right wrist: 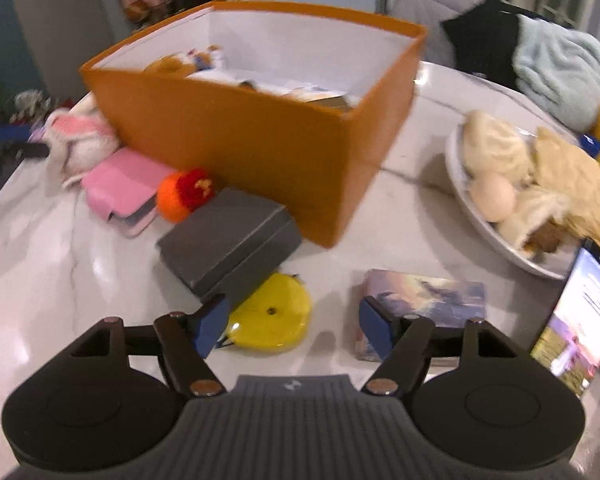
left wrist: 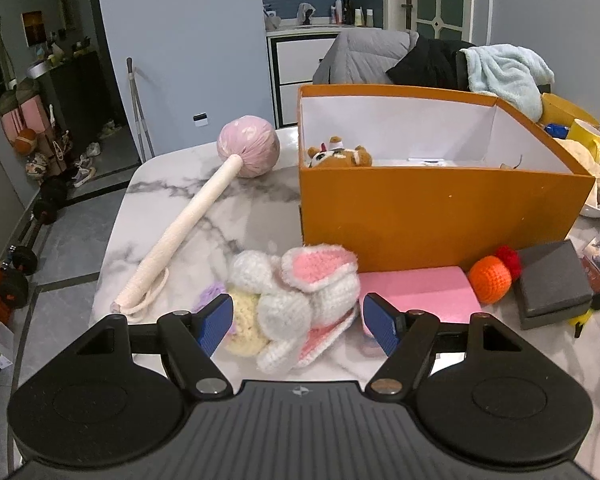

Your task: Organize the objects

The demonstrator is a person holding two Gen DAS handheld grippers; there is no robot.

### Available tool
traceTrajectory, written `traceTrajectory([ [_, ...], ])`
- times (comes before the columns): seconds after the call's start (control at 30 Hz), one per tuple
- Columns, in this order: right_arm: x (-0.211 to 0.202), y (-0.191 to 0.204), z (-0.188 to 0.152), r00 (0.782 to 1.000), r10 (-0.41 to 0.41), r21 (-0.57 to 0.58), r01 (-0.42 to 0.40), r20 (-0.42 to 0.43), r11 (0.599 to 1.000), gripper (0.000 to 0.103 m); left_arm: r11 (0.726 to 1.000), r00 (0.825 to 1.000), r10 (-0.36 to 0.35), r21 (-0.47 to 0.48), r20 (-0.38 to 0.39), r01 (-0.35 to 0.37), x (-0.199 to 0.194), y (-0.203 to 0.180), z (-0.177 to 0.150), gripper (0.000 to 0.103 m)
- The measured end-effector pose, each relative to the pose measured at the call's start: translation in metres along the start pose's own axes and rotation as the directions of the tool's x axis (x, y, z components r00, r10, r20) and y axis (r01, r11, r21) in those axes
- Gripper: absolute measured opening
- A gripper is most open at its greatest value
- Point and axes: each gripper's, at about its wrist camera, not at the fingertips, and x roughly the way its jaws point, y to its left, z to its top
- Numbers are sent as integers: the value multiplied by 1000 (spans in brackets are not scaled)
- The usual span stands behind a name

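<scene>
An orange box (left wrist: 440, 216) with a white inside stands on the marble table and holds a brown plush toy (left wrist: 340, 156). My left gripper (left wrist: 298, 322) is open, its blue pads on either side of a white and pink crocheted bunny (left wrist: 300, 300) lying in front of the box. My right gripper (right wrist: 292, 320) is open and empty above a yellow round disc (right wrist: 272, 316). The box (right wrist: 260, 140) and the bunny (right wrist: 80, 140) also show in the right wrist view. A pink case (left wrist: 416, 290), an orange and red crocheted ball (left wrist: 490, 278) and a grey box (left wrist: 552, 284) lie nearby.
A pink-headed massage stick (left wrist: 204, 208) lies at the table's left. In the right wrist view a card pack (right wrist: 420, 308), a white plate of food (right wrist: 500, 248) and a lit phone (right wrist: 580, 312) sit to the right. A chair with clothes (left wrist: 480, 64) stands behind the table.
</scene>
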Motion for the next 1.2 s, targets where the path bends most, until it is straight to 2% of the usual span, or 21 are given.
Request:
traceTrajectory([
  [0.1,6,8,-3,1000,20,-23,-20,-8,1000,74,1000,1000,-2,7,0,2,1,-3,0,85],
  [0.33,25,21,-7,998,-63,-50,62,-17,997,73,999,1000,24,26,-10,-24,6,-3,0,86],
  [0.4,32,22,-8,997,-70,-58,68,-28,996,67,999,1000,22,30,-6,-22,8,0,0,86],
  [0.5,31,19,-5,998,-33,-49,31,-48,998,56,999,1000,25,34,-9,-24,14,3,0,86],
  [0.6,30,20,0,993,3,-69,-11,-122,998,56,999,999,31,35,-12,-31,21,7,-1,87],
  [0.67,28,25,-2,987,20,-121,-39,-160,992,56,999,1000,18,50,-6,-17,23,7,1,89],
  [0.73,26,31,-6,983,43,-169,-73,-177,983,56,996,1000,-3,84,-10,4,27,3,-1,94],
  [0.87,21,41,-13,976,84,-229,-130,-200,965,56,974,999,50,221,-18,-45,31,-15,-8,95],
  [0.93,20,43,-16,979,77,-234,-121,-189,965,59,965,997,70,254,-17,-63,30,-19,-12,82],
  [0.97,20,42,-16,979,79,-232,-122,-187,965,60,957,995,102,272,-3,-97,28,-20,-13,57],
  [1.0,20,42,-18,979,78,-232,-122,-189,965,60,949,992,123,291,4,-119,25,-20,-13,50],
  [1.03,18,41,-19,978,77,-232,-122,-194,965,60,951,995,101,295,1,-97,22,-18,-12,46],
  [1.07,17,40,-20,978,80,-227,-124,-194,966,59,956,997,72,285,1,-69,19,-14,-12,37],
  [1.1,17,38,-20,978,88,-217,-129,-189,968,60,959,999,54,279,-1,-52,16,-12,-14,34],
  [1.2,17,36,-18,977,102,-200,-139,-185,970,60,945,998,46,324,-37,-32,10,-13,-20,32],
])
